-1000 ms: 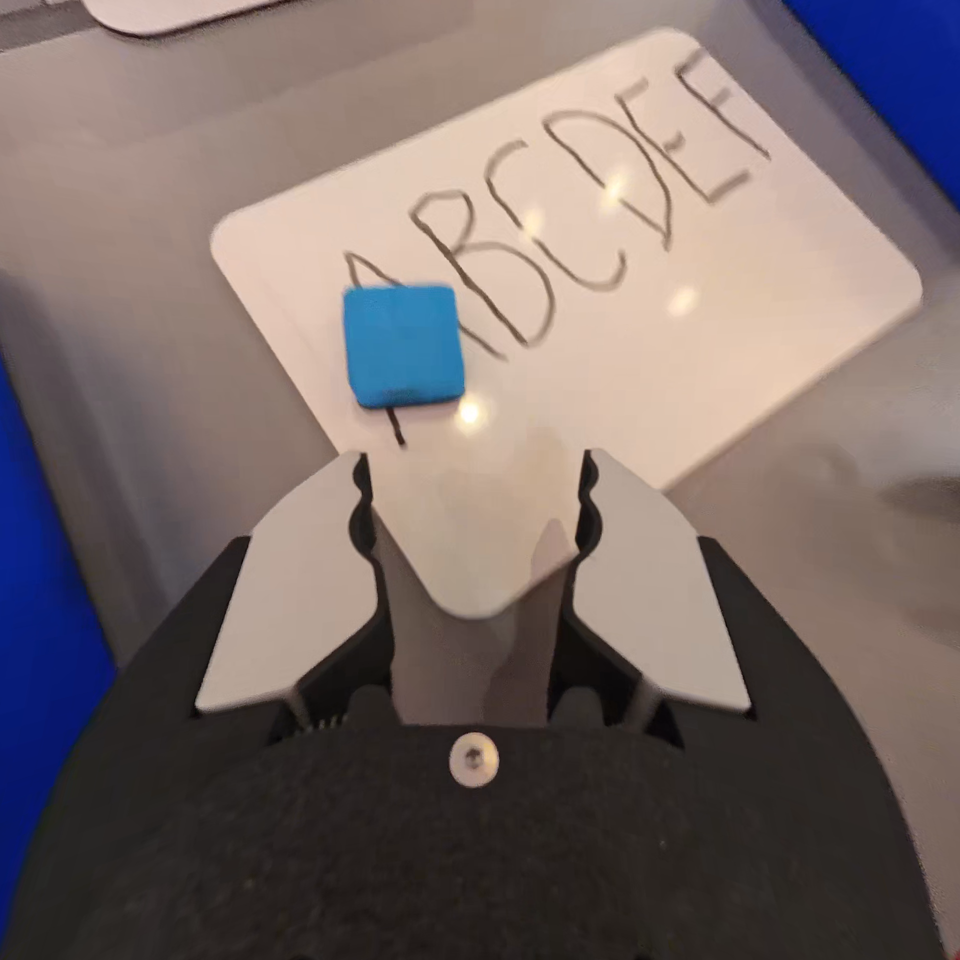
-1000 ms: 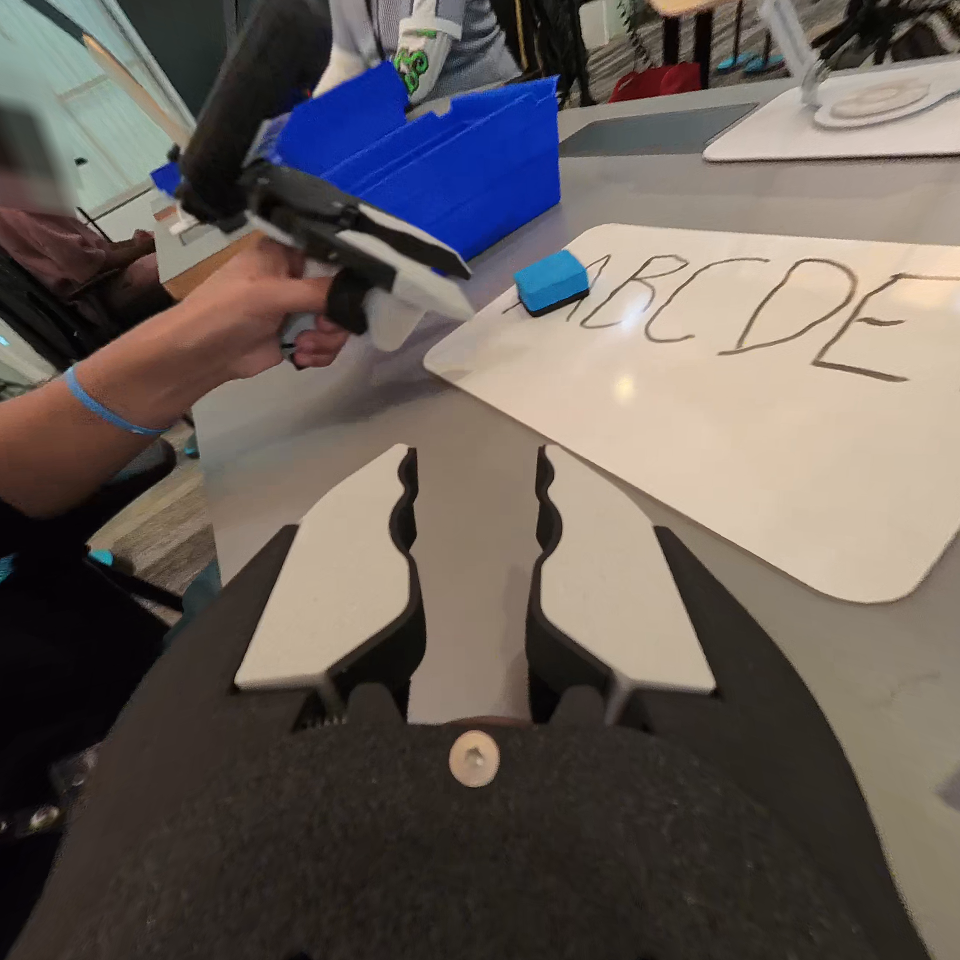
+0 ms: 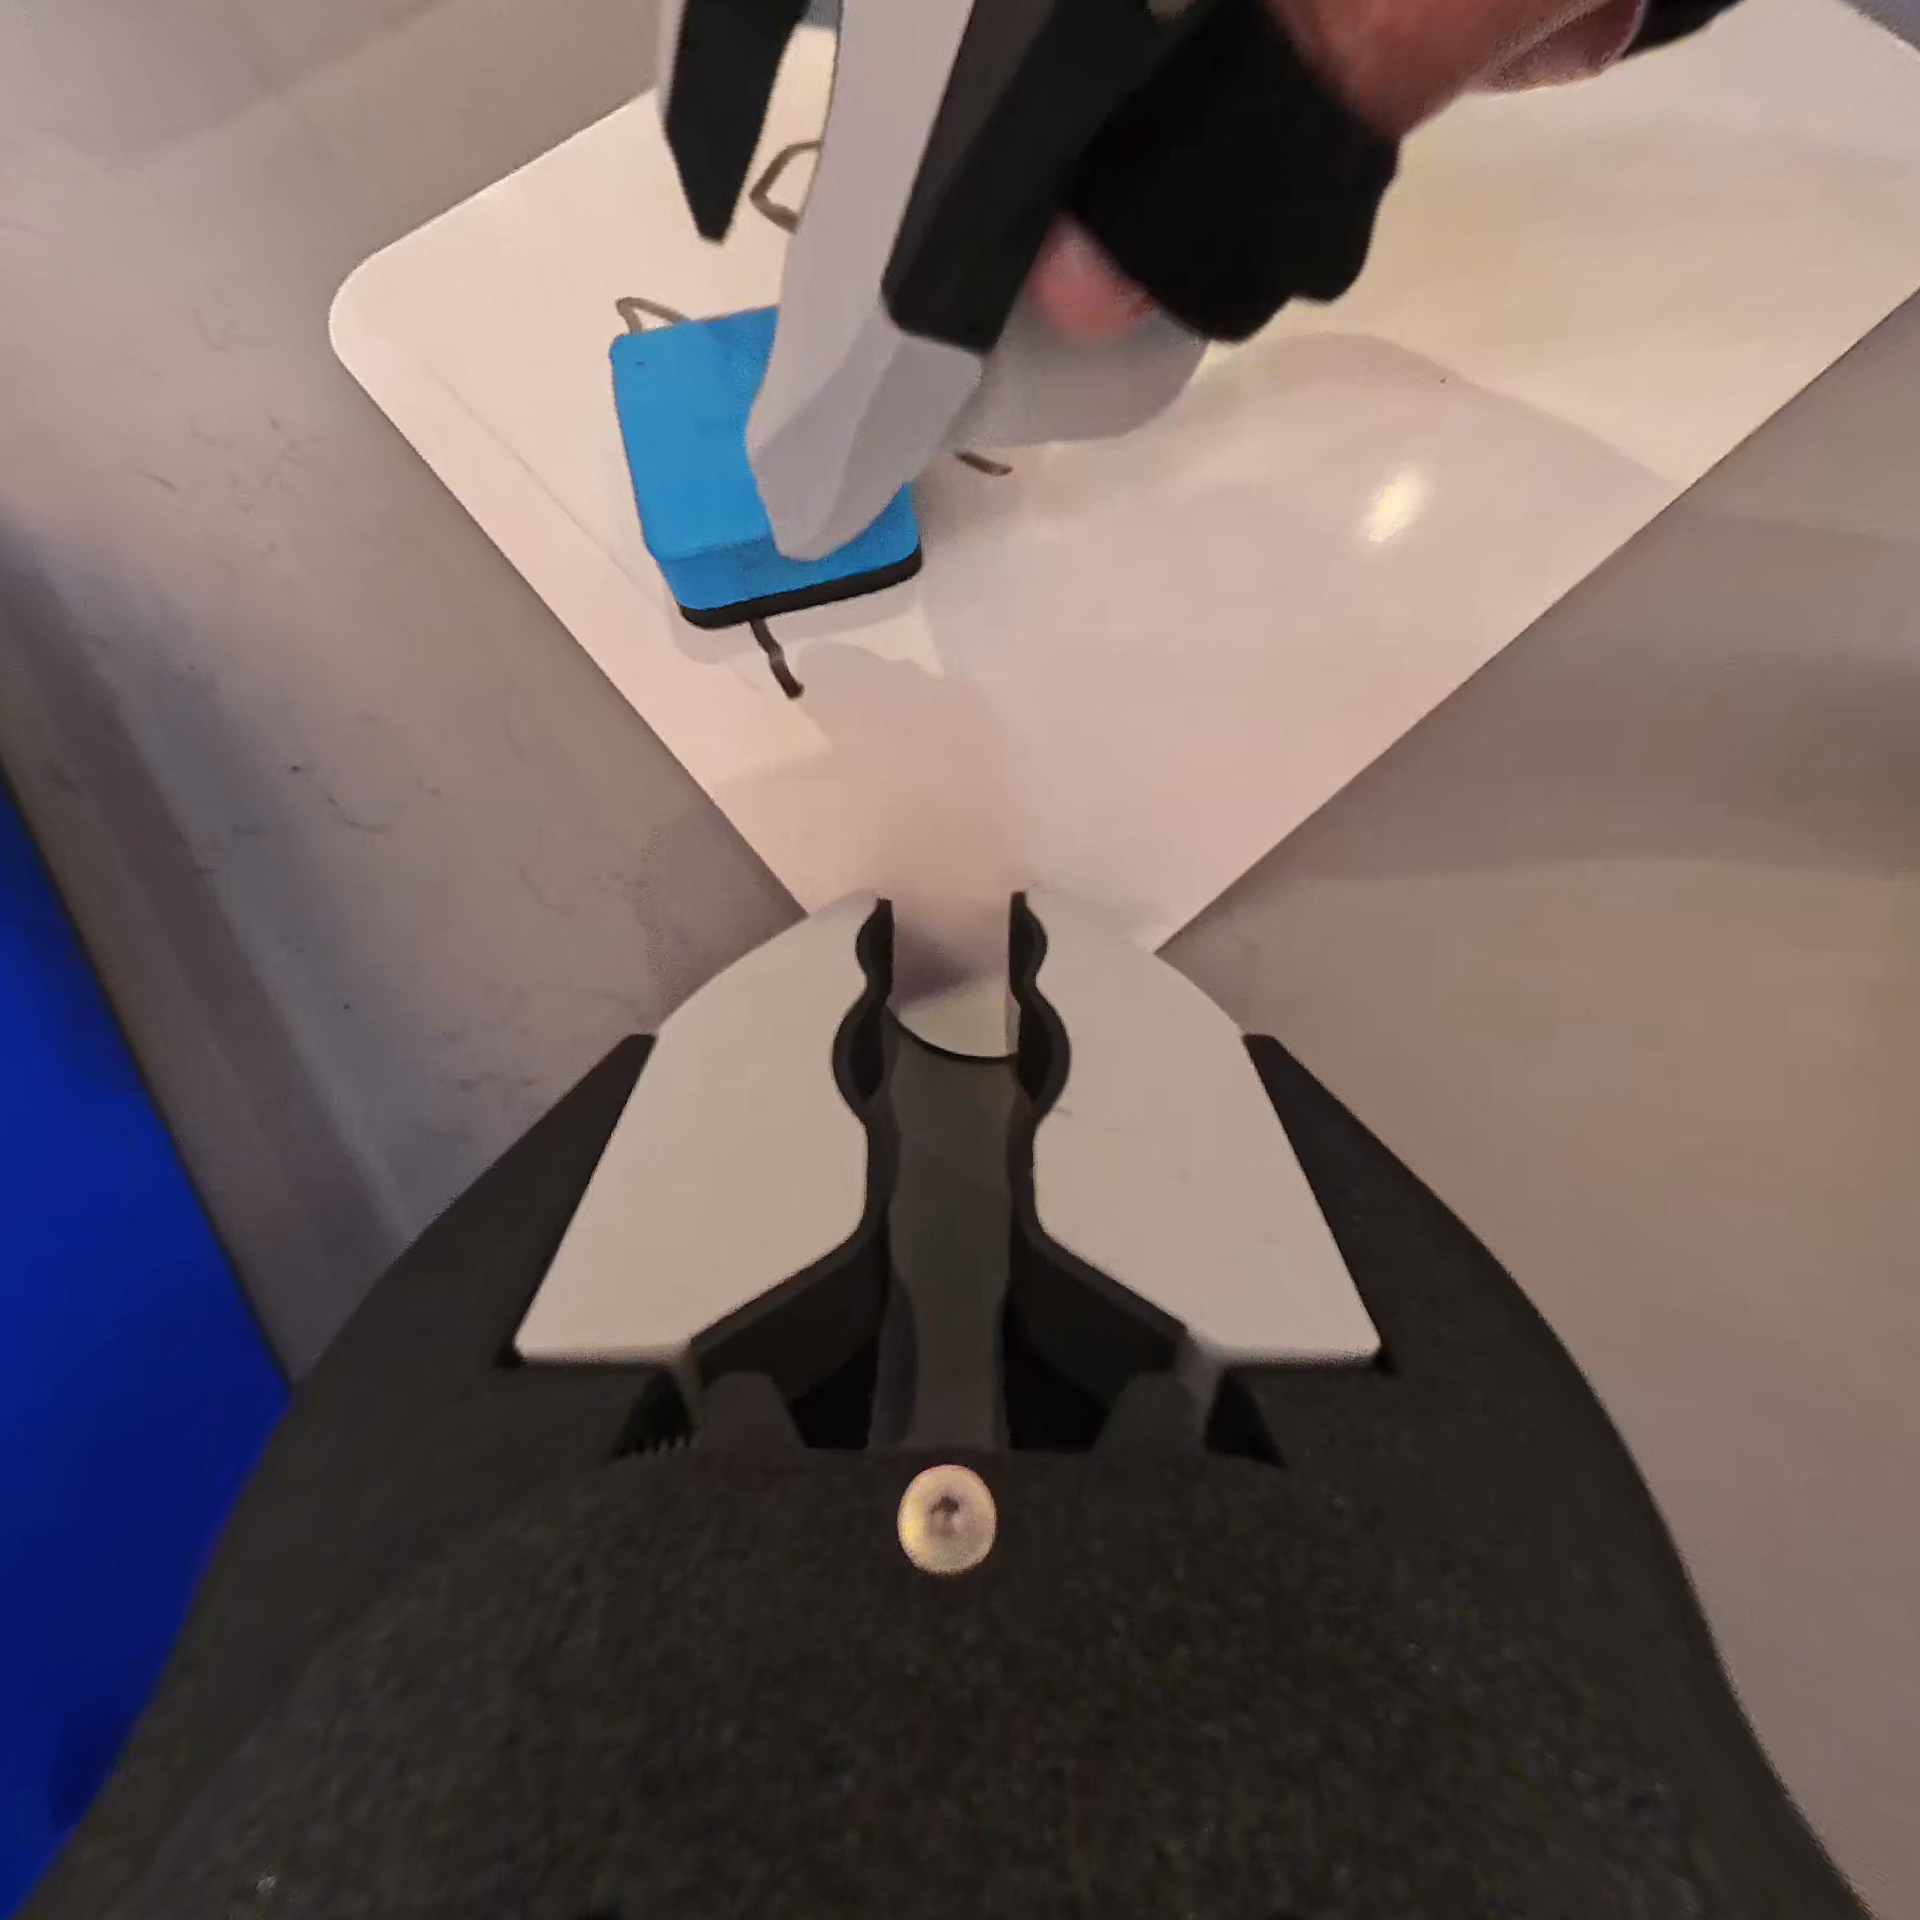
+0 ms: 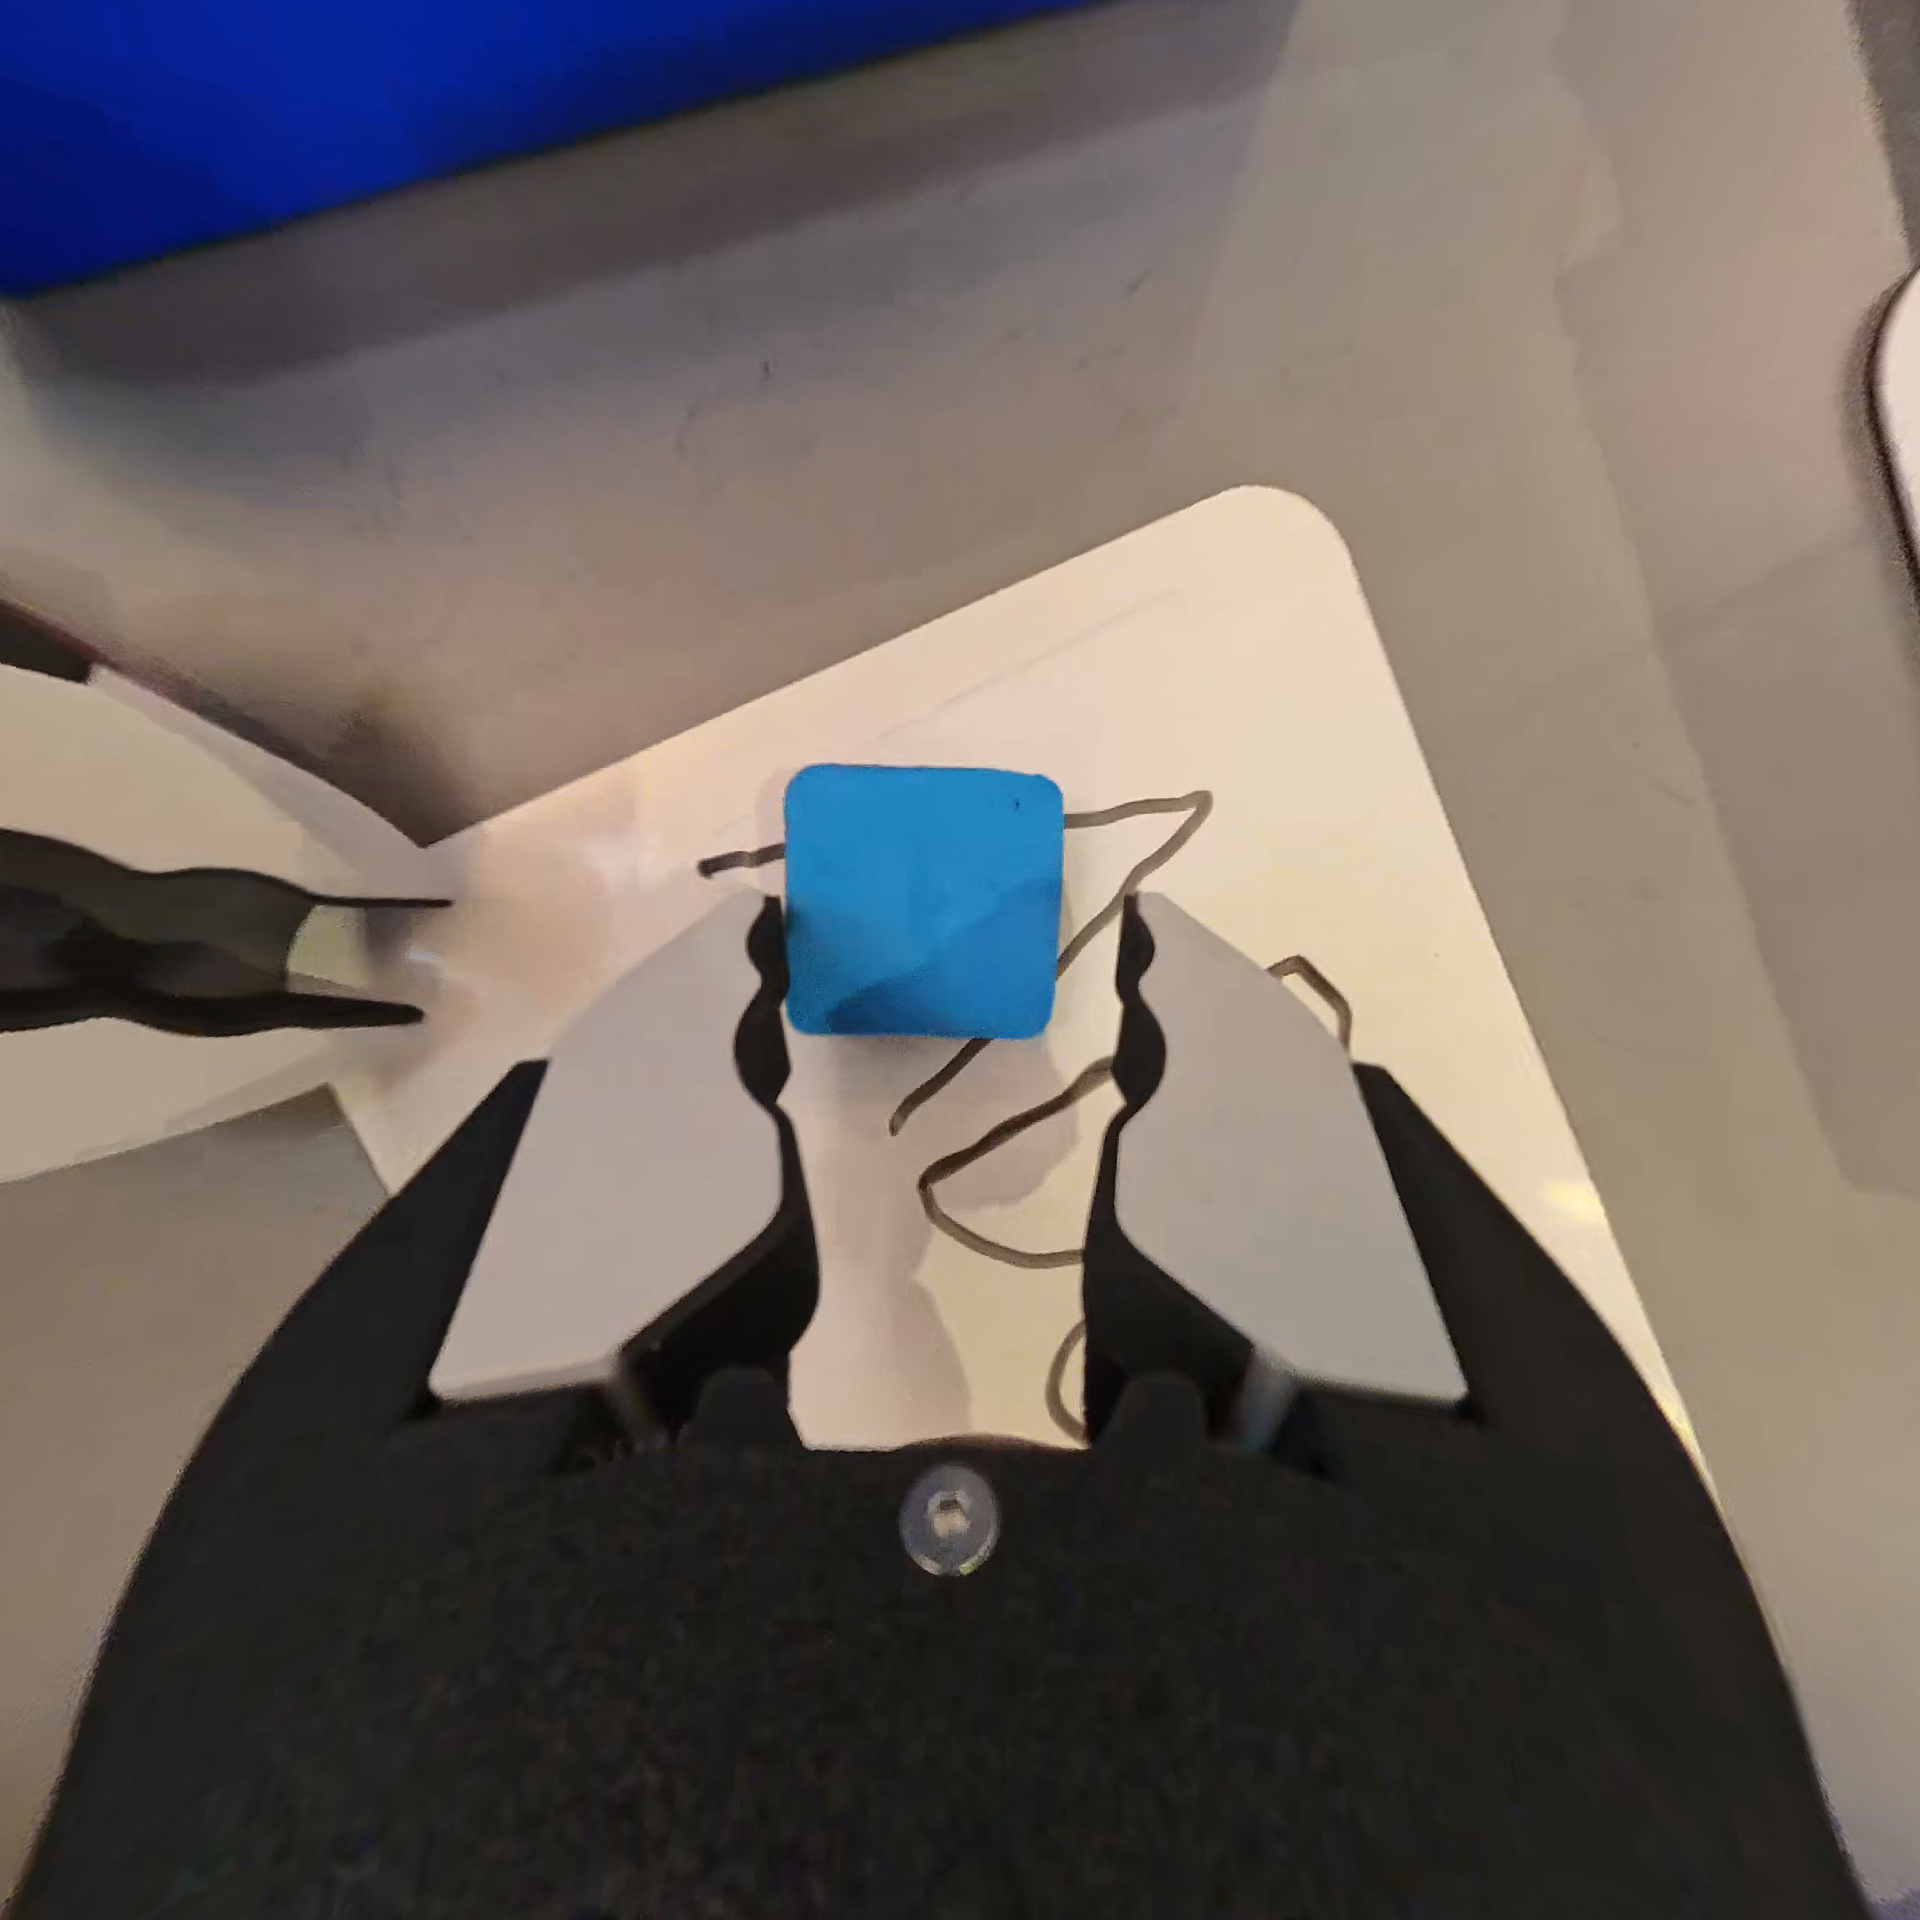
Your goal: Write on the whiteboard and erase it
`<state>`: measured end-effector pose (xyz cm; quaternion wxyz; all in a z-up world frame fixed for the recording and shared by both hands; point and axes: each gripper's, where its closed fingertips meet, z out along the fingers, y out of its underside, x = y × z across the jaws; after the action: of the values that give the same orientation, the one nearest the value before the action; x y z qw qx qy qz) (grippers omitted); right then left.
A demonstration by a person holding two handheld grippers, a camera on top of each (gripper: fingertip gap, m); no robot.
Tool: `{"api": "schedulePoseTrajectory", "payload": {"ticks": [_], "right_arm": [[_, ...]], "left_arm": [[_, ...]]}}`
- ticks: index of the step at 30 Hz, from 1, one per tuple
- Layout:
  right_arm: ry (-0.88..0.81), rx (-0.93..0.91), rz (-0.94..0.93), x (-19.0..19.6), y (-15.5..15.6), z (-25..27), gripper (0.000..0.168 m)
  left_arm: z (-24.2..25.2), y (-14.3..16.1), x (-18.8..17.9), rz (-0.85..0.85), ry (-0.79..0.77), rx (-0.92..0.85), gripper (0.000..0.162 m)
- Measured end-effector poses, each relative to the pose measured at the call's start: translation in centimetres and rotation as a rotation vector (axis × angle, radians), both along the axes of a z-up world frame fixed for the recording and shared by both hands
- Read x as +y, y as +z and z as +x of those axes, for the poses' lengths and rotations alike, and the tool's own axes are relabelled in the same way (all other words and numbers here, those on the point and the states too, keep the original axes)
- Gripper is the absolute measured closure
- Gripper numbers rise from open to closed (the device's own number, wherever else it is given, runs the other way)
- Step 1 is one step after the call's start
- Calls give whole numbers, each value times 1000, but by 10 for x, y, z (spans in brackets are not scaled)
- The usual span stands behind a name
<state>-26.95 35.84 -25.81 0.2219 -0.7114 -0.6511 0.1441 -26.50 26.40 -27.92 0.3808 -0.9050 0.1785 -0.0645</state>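
Observation:
The whiteboard (image 3: 1195, 675) lies on a grey table with black marker strokes on it. A blue eraser (image 3: 696, 457) with a black felt base sits on the strokes near one corner. My right gripper (image 4: 951, 904) is open and points down over the eraser (image 4: 920, 935), one fingertip on each side; I cannot tell if they touch it. It also shows in the left wrist view (image 3: 914, 457), held by a hand. My left gripper (image 3: 951, 909) has its jaws drawn almost together, empty, over the board's near corner. It also shows in the right wrist view (image 4: 431, 956).
A blue bin (image 4: 416, 125) stands along the table edge beyond the board and also shows in the left wrist view (image 3: 83, 1143). The rim of another white board (image 4: 1891, 416) shows at the right. Bare grey table (image 3: 312, 727) surrounds the whiteboard.
My right gripper has come in from the side and now straddles the eraser. My left gripper has narrowed its jaws and moved down to the board's near corner.

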Motion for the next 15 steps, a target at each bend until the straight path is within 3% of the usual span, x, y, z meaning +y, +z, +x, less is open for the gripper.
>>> {"api": "schedulePoseTrajectory", "payload": {"ticks": [3, 11, 15], "right_arm": [[6, -38, -47, -4, -12, -2, 115], [-13, -92, -81, 2, -14, -7, 116], [87, -120, -28, -16, -14, -11, 117]], "left_arm": [[0, 0, 0, 1, -4, 4, 145], [1, 0, -1, 1, -12, 5, 149], [1, 0, -1, 1, -13, 6, 150]]}}
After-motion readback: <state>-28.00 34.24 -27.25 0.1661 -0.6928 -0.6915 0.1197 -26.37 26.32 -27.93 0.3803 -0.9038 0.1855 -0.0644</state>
